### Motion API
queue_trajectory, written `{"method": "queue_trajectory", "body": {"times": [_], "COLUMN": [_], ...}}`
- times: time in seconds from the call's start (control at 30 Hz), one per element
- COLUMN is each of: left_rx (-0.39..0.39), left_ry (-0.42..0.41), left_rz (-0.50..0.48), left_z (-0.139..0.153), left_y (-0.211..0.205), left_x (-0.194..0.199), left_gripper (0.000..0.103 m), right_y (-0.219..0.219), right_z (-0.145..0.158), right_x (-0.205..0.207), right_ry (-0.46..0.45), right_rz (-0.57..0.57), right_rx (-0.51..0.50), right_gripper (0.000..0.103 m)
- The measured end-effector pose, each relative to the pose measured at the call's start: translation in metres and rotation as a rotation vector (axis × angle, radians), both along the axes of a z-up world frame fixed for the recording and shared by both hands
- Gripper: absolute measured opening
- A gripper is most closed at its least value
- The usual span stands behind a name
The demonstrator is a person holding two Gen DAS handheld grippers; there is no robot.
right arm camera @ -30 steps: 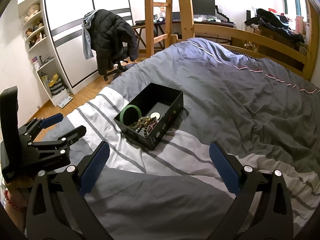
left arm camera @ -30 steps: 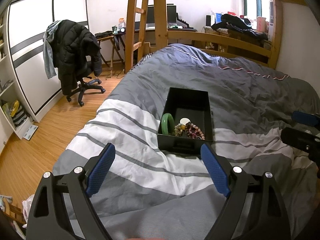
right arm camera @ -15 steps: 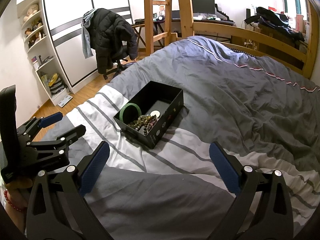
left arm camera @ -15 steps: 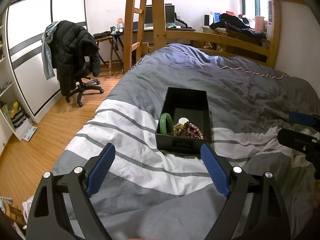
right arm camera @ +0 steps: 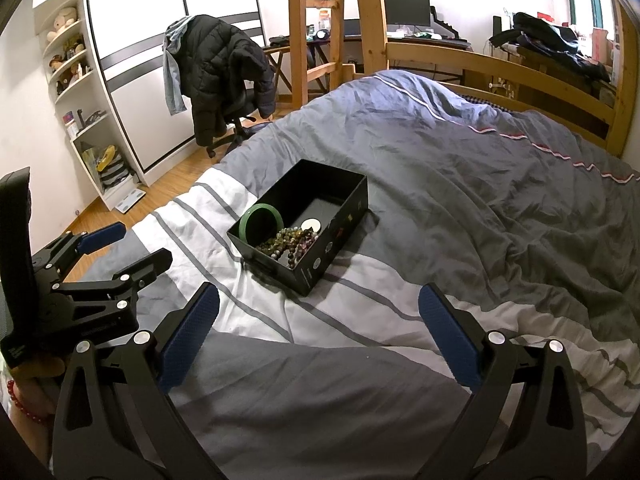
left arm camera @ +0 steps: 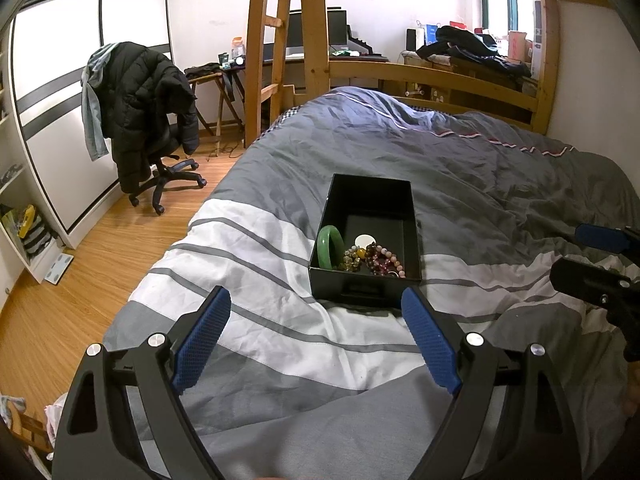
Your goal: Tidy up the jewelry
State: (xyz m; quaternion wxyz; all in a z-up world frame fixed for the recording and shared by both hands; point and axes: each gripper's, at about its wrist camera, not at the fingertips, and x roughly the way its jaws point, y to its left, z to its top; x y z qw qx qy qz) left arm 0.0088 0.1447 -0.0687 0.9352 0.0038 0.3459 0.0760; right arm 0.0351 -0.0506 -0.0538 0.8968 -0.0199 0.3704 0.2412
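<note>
We have the open black rectangular cardboard box [left arm camera: 366, 240] sitting on the grey-and-white striped duvet [left arm camera: 256, 272], dead ahead of the left gripper [left arm camera: 316, 344]. Its long axis runs straight away from us in the left wrist view; from the right gripper [right arm camera: 320, 336] it lies ahead and left, turned corner-on.

All the jewelry we can see is inside the box, bunched at the near end: the green jade-like bangle [left arm camera: 330, 246] leaning on the left wall, the tangle of mixed bead bracelets [left arm camera: 374, 260] beside it, and a small white round disc [left arm camera: 363, 240] just behind. The far half of the box floor is bare. No jewelry visible loose on the duvet.

Both grippers are spread wide and empty, hovering above the bedding just short of the box. Left is squarer to it, with the near wall almost between its fingers.

That layout fits either jewelry gathered in or a pile awaiting sorting, so we won't call the stage.
</note>
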Motion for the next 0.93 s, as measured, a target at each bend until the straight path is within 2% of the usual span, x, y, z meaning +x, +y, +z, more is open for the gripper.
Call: {"method": "queue_trajectory", "body": {"times": [0.93], "left_rx": [-0.007], "left_ry": [0.006], "left_rz": [-0.028], "left_z": [-0.0013], "left_y": [0.0030], "left_x": [0.0016], "left_gripper": [0.086], "right_y": [0.0018], "right_z": [-0.0069], "right_x": [-0.0004], "right_ry": [0.012], "right_rz": [0.002], "right_rx": [-0.008], "right_gripper": [0.099]}}
